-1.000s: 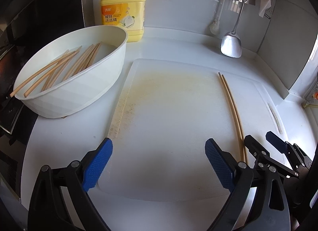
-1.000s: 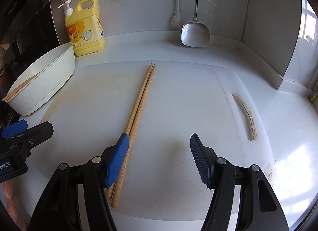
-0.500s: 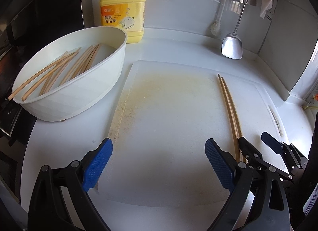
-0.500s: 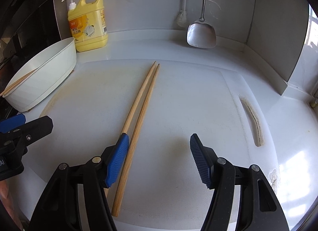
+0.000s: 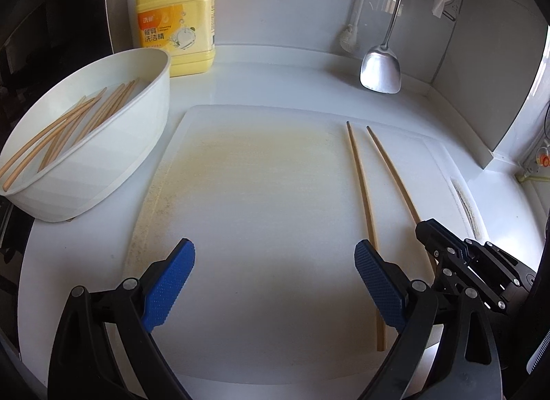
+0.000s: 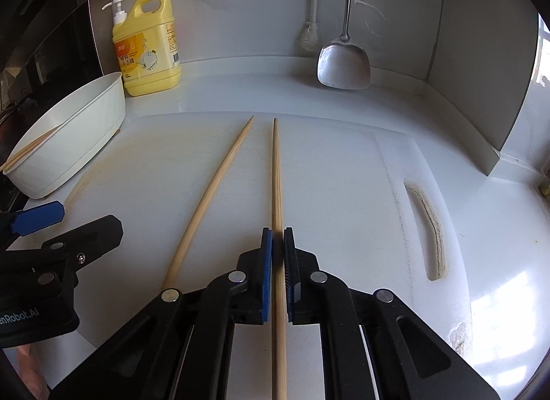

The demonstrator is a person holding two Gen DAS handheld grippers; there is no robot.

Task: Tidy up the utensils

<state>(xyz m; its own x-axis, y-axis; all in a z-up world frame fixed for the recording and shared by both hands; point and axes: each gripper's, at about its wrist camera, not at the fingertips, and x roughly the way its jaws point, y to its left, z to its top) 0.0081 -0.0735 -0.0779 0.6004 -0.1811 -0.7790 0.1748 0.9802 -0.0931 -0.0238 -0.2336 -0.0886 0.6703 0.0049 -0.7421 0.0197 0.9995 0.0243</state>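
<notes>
From the left wrist camera, the left gripper (image 5: 275,283) is hanging over a stained white cutting board (image 5: 261,200), its blue pads spread wide with nothing between them. Two wooden chopsticks are lying apart on the board's right side; the near chopstick (image 5: 364,207) is just beside the right pad. More chopsticks (image 5: 68,125) are resting in a white oval basin (image 5: 103,166) at the left.

From the right wrist camera, the right gripper (image 6: 277,262) is clenching the held chopstick (image 6: 276,176) between its pads, the stick pointing away along the board. The near chopstick (image 6: 206,200) is lying free to its left. A yellow detergent bottle (image 6: 147,46) and a hanging metal spatula (image 6: 343,63) are standing at the back wall.
</notes>
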